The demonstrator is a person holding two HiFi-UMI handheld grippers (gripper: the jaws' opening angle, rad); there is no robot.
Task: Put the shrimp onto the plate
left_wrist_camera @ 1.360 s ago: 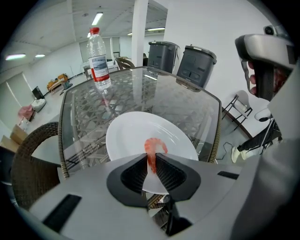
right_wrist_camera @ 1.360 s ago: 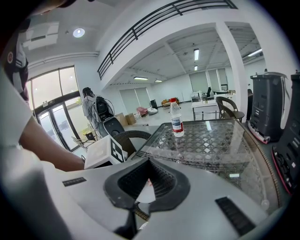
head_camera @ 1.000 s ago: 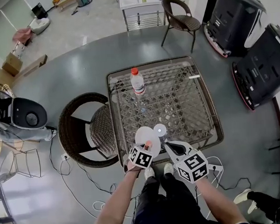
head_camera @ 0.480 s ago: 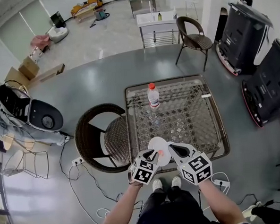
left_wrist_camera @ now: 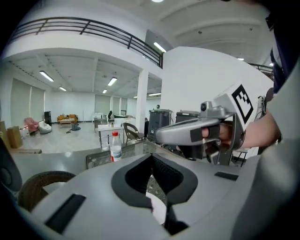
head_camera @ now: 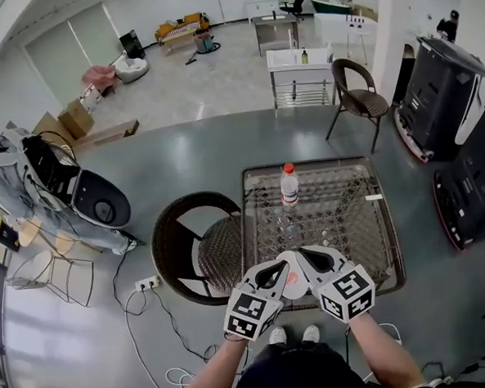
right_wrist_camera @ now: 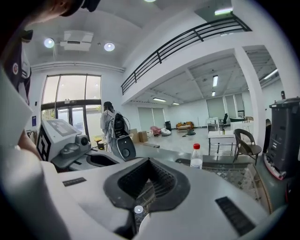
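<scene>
A small pink shrimp [head_camera: 290, 277] lies on the white plate [head_camera: 298, 290] at the near edge of the glass-topped table [head_camera: 342, 216]. In the head view my left gripper [head_camera: 281, 265] is just left of the shrimp and my right gripper [head_camera: 305, 254] just right of it, tips converging over the plate. Both are shut, with nothing between the jaws. The left gripper [left_wrist_camera: 151, 155] shows a strip of the plate [left_wrist_camera: 158, 213] below its pads. Under the right gripper [right_wrist_camera: 149, 160] a small white disc [right_wrist_camera: 138, 209] rests on the table.
A water bottle [head_camera: 289, 184] with a red cap stands at the table's far side, the same bottle [left_wrist_camera: 115, 146] [right_wrist_camera: 196, 157] appearing in both gripper views. A round wicker chair [head_camera: 197, 249] is against the table's left side. Cables [head_camera: 150, 289] trail on the floor.
The shrimp was at the left gripper's tips a second ago and now lies on the plate, clear of them. Both grippers have drawn closer together, and the head view has shifted.
</scene>
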